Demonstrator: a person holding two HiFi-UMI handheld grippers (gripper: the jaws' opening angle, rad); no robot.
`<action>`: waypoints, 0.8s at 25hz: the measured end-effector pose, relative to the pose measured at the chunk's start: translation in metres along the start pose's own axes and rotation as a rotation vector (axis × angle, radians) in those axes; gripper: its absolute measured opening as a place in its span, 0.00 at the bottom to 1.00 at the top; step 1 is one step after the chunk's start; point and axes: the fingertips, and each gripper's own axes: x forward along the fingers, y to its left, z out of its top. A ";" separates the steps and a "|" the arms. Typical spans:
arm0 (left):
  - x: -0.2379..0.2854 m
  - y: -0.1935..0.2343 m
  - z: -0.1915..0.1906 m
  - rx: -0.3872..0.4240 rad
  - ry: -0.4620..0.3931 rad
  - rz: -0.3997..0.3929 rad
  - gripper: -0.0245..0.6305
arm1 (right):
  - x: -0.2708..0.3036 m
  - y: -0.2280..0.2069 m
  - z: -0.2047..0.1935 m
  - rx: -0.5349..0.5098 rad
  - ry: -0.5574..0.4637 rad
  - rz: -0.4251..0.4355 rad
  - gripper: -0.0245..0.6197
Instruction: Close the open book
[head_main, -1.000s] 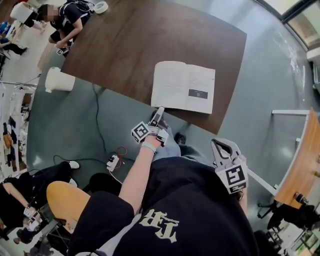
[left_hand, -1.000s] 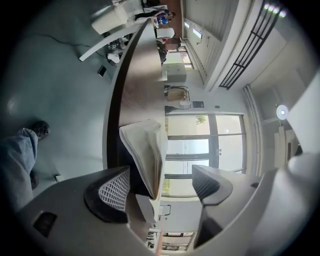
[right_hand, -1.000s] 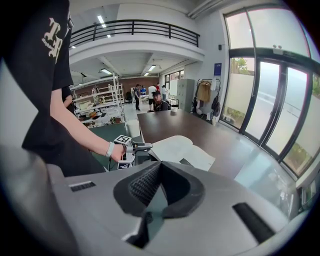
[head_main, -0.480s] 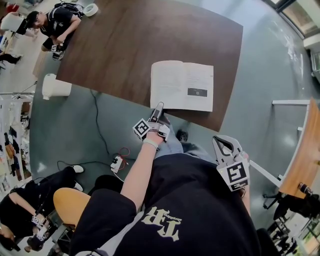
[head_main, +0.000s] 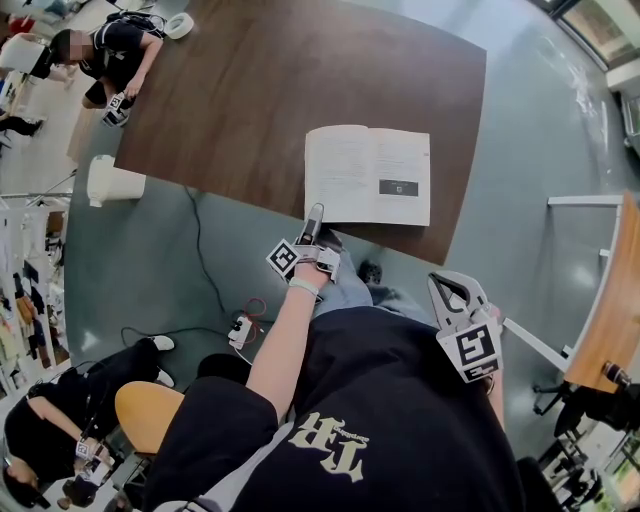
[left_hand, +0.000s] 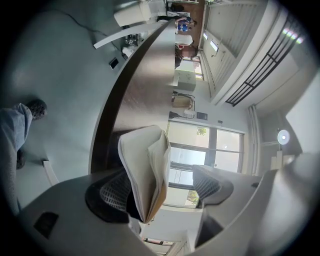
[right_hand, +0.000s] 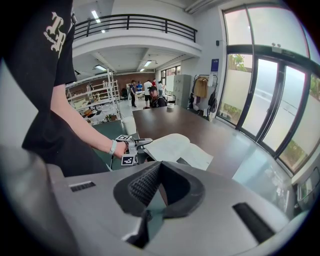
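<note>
An open white book (head_main: 368, 174) lies flat on the dark brown table (head_main: 250, 90), close to its near edge. My left gripper (head_main: 314, 214) points at the book's near left corner. In the left gripper view the book's (left_hand: 145, 170) page edges stand between the jaws of the left gripper (left_hand: 165, 187), close by the left pad; the right pad is well apart, so it is open. My right gripper (head_main: 452, 295) hangs by my body, off the table, with its jaws closed and empty (right_hand: 159, 169). From the right gripper view the book (right_hand: 175, 148) and left gripper (right_hand: 136, 143) show ahead.
A person (head_main: 110, 50) sits at the table's far left end, near a tape roll (head_main: 180, 24). A white bin (head_main: 110, 180), a cable and a power strip (head_main: 240, 328) lie on the floor to the left. A second wooden table (head_main: 608, 300) stands at right.
The left gripper stays at the book's near left corner and the right gripper holds still; only the head view has shifted slightly.
</note>
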 end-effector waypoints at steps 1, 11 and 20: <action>0.000 -0.001 0.003 -0.003 -0.009 -0.004 0.63 | 0.000 0.000 0.001 0.000 -0.002 0.000 0.02; 0.001 -0.036 0.005 0.010 0.022 -0.099 0.63 | 0.001 -0.003 0.001 0.012 -0.017 -0.001 0.02; 0.000 -0.050 0.000 0.023 0.043 -0.125 0.63 | 0.000 -0.001 0.000 0.023 -0.041 0.006 0.02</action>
